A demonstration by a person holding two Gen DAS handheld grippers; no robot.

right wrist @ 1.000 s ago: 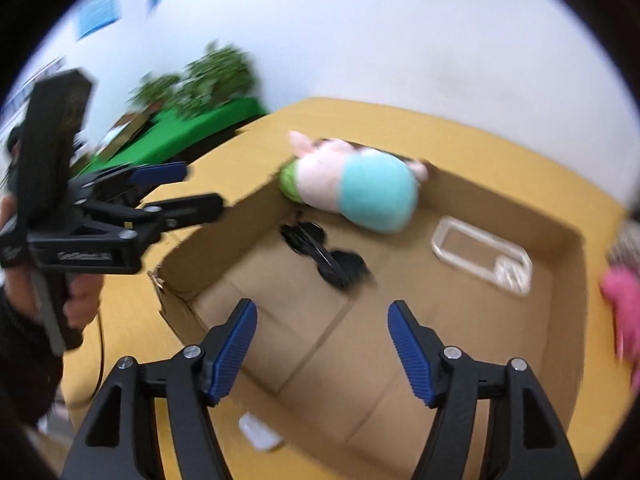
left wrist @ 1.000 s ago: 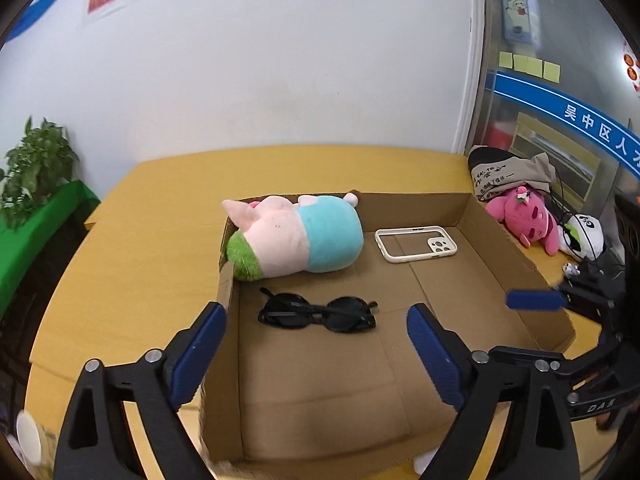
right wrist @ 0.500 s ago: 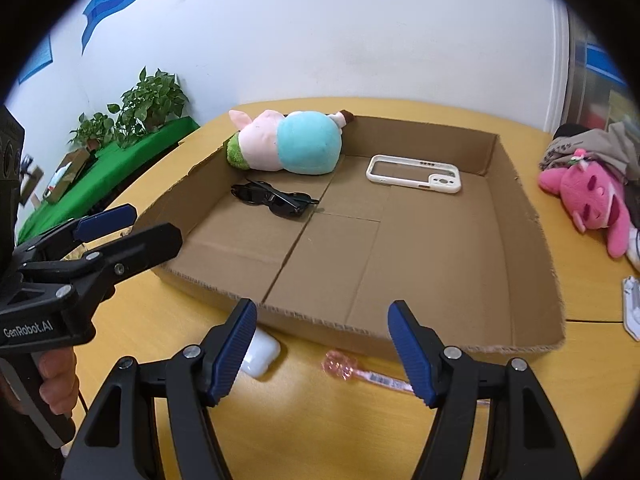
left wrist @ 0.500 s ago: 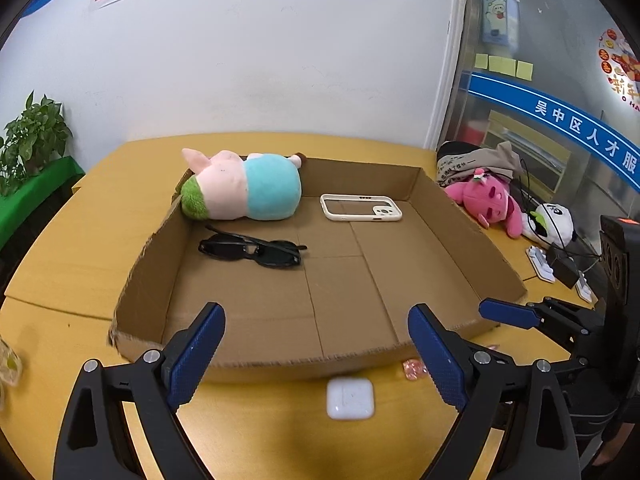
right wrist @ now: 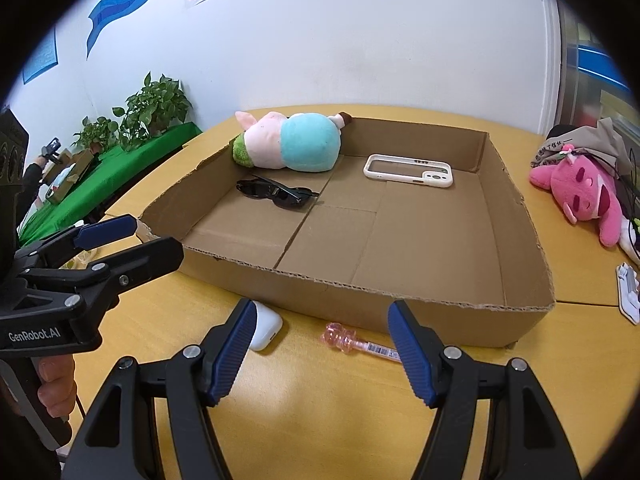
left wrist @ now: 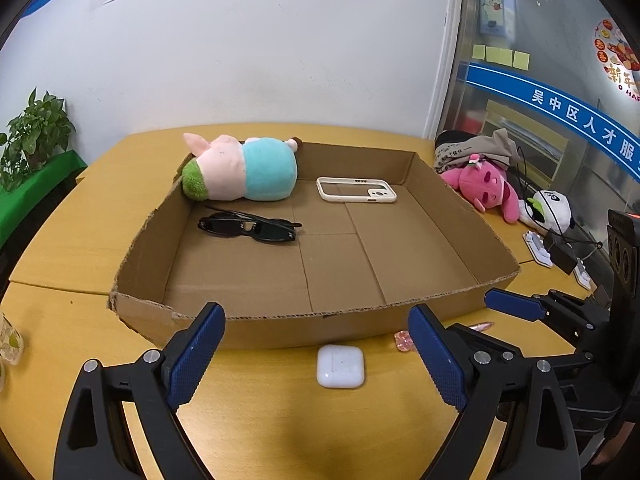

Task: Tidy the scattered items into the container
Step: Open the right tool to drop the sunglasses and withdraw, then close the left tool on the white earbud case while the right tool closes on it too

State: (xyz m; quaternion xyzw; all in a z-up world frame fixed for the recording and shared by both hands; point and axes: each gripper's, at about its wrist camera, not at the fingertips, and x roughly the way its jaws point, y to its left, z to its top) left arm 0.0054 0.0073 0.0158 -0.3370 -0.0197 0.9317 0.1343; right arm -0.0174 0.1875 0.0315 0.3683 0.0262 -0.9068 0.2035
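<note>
Left wrist view puts the small white rounded plastic earbud case (left wrist: pixel 340 366) on the yellow counter (left wrist: pixel 280 420), low centre between the open, empty left claw (left wrist: pixel 316 364) pads, while right wrist view shows it at the empty, open right claw's (right wrist: pixel 322 354) left pad, the pink translucent stick (right wrist: pixel 352 342) lying crosswise between, both outside the shallow brown cardboard box (right wrist: pixel 400 308).

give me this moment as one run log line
left hand-held gripper: open | right hand-held gripper: open | earbud case, pink pen: outside cardboard box
</note>
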